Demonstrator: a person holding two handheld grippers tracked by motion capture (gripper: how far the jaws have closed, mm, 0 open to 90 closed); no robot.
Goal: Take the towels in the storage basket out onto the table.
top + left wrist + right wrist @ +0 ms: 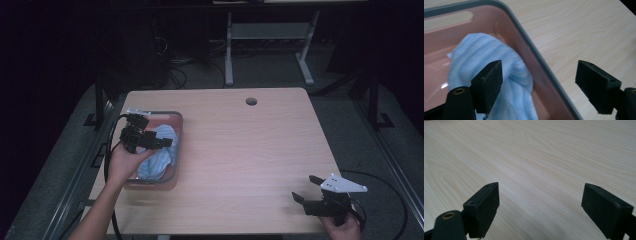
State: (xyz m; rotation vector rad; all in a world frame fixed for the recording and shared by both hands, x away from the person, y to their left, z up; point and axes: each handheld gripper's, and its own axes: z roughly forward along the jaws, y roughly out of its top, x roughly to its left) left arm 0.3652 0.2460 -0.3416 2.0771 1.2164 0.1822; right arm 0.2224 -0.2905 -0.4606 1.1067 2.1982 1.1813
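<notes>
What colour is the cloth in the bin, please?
Light blue with faint stripes, clearest in the left gripper view.

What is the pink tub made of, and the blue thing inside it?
The tub looks like smooth, shiny plastic: light glints off its pink wall. The blue thing looks like soft striped cloth, because it folds and bunches. Probably a towel or sock.

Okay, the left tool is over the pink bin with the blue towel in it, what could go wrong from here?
1. The open left tool straddles the grey rim of the pink plastic bin; closing there might clamp the wall along with the light blue striped cloth.
2. The bin sits near the wooden table's left edge, so a snagged lift might tip or drag it off.
</notes>
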